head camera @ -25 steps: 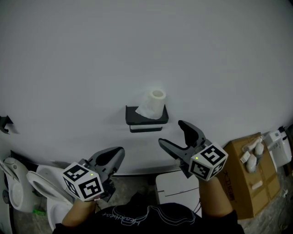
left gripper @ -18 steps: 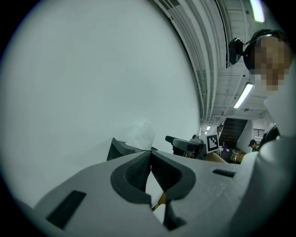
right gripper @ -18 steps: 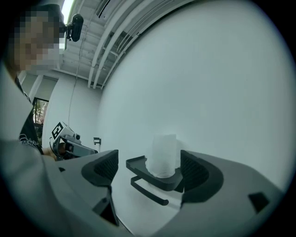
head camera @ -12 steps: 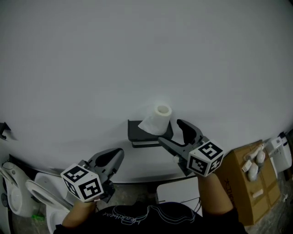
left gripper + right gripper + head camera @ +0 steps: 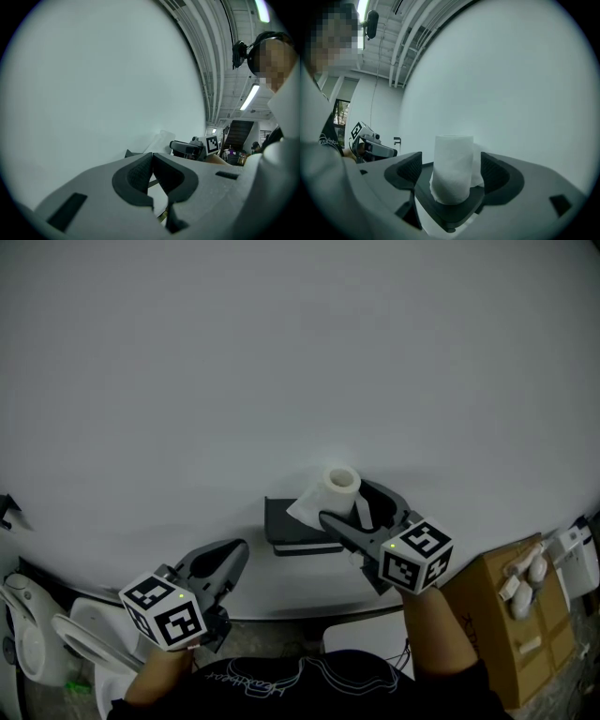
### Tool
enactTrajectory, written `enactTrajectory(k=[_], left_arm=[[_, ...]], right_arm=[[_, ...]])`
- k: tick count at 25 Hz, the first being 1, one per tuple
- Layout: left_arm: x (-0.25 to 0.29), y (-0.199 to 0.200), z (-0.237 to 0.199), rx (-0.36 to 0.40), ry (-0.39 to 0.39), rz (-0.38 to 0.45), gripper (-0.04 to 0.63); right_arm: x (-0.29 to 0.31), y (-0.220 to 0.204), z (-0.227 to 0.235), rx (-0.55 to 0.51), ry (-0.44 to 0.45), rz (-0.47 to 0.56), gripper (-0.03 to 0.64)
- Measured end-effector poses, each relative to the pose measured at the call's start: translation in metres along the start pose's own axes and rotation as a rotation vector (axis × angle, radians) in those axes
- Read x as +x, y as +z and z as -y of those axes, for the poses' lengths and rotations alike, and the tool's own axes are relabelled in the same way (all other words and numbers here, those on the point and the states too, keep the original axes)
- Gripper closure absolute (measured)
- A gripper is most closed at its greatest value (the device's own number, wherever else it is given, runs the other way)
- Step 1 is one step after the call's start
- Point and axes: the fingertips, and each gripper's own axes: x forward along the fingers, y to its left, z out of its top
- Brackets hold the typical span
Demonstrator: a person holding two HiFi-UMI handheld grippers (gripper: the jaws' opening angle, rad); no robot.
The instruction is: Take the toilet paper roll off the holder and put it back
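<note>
We see the white toilet paper roll (image 5: 339, 489) standing upright on the black holder (image 5: 289, 521) at the wall, with a loose sheet hanging toward 8 o'clock. Our right gripper (image 5: 349, 503) is closing around it, and its pads are not yet touching the paper. Our left gripper (image 5: 228, 557), at 7 o'clock from the holder, has its jaws together.

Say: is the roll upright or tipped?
Upright: the roll stands on end on the holder, core hole up, between the closing jaws of the right gripper.

White paper toilet roll (image 5: 339, 486), matte black wall holder (image 5: 281, 521), plain pale-grey wall (image 5: 281, 352). Brown cardboard box (image 5: 492, 615), white ceramic toilet (image 5: 80, 629).
</note>
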Motion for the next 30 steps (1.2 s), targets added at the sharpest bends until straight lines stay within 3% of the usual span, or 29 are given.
enactTrajectory(k=[17, 30], left_arm=[[0.008, -0.002, -0.01, 0.008, 0.02, -0.015, 0.589], [0.014, -0.004, -0.01, 0.019, 0.02, -0.023, 0.589]], right_arm=[[0.014, -0.01, 0.003, -0.032, 0.016, -0.036, 0.337], [0.015, -0.011, 0.004, -0.03, 0.019, -0.031, 0.336]])
